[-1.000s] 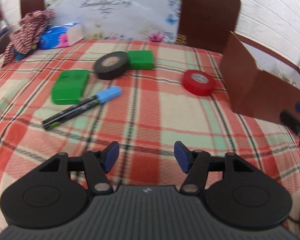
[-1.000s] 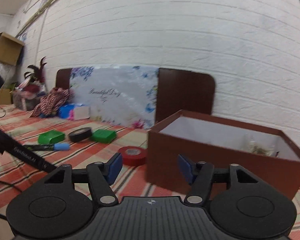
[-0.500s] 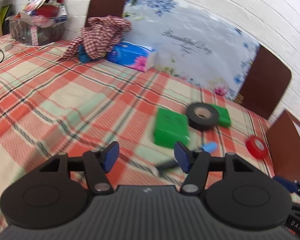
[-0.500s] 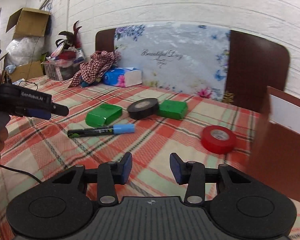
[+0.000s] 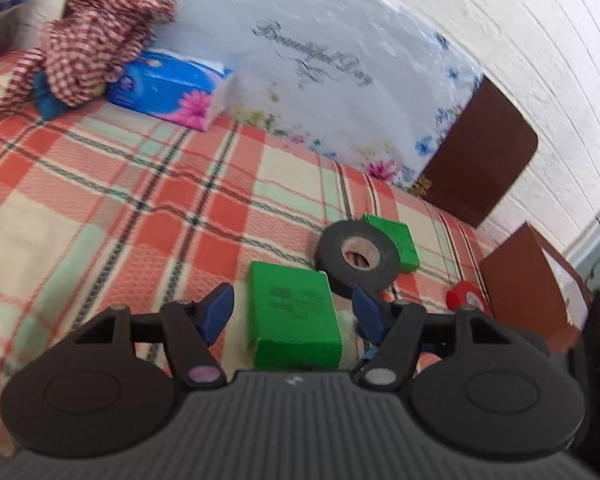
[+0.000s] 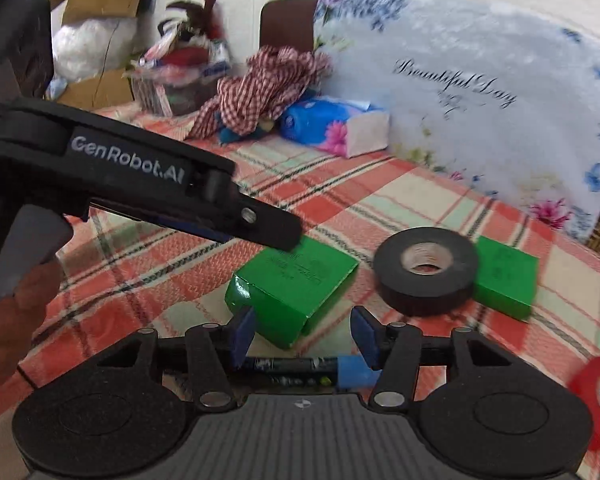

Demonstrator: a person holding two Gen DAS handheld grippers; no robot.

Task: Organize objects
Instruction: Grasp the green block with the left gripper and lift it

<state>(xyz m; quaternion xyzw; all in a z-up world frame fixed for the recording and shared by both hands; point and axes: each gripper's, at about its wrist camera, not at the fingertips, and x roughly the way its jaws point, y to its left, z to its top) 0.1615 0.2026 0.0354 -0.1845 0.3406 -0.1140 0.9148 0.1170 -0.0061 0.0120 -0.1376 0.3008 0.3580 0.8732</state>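
Note:
A large green box lies on the plaid cloth between the fingers of my open left gripper; it also shows in the right wrist view. A black tape roll leans on a smaller green box just beyond. My right gripper is open, low over a black marker with a blue cap. The left gripper's body reaches over the large green box. A red tape roll lies to the right.
A brown cardboard box stands at the right. A blue tissue pack and a checked cloth lie at the back by the floral headboard. Cardboard boxes and clutter stand at the far left.
Both grippers have moved in close to the objects. The left one has come over the large green box, which now sits between its fingers. The right one has dropped over the marker.

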